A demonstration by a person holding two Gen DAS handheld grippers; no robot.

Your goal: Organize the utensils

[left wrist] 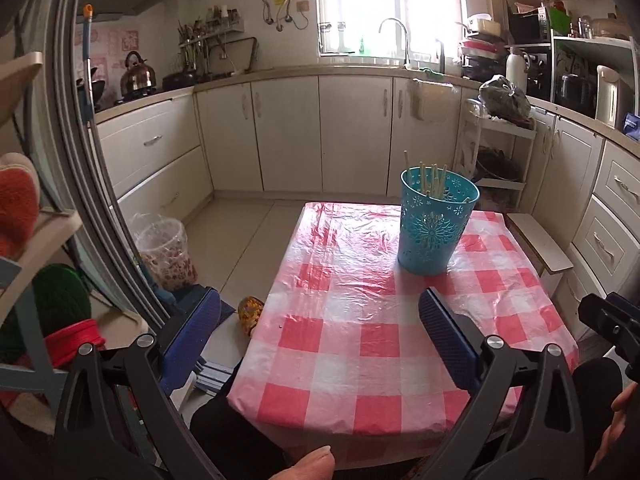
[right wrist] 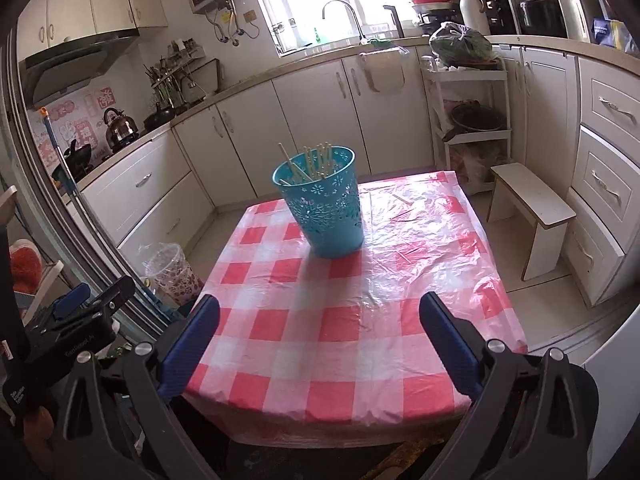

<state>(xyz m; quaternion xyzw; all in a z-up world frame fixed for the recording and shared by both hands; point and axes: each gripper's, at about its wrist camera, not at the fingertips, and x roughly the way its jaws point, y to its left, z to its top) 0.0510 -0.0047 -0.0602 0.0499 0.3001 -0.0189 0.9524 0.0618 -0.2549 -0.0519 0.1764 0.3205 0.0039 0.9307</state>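
Hovering wide apart and holding nothing: left gripper (left wrist: 320, 332), right gripper (right wrist: 320, 332). Standing on checked tablecloth (right wrist: 320, 344), teal basket (right wrist: 324, 204) bristling with chopsticks (right wrist: 316, 160).

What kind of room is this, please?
Most likely a home kitchen: a sink tap under the window, a kettle on the stove, and cupboards along the walls.

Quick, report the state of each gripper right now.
Left gripper: open, holding nothing.
Right gripper: open wide, holding nothing.
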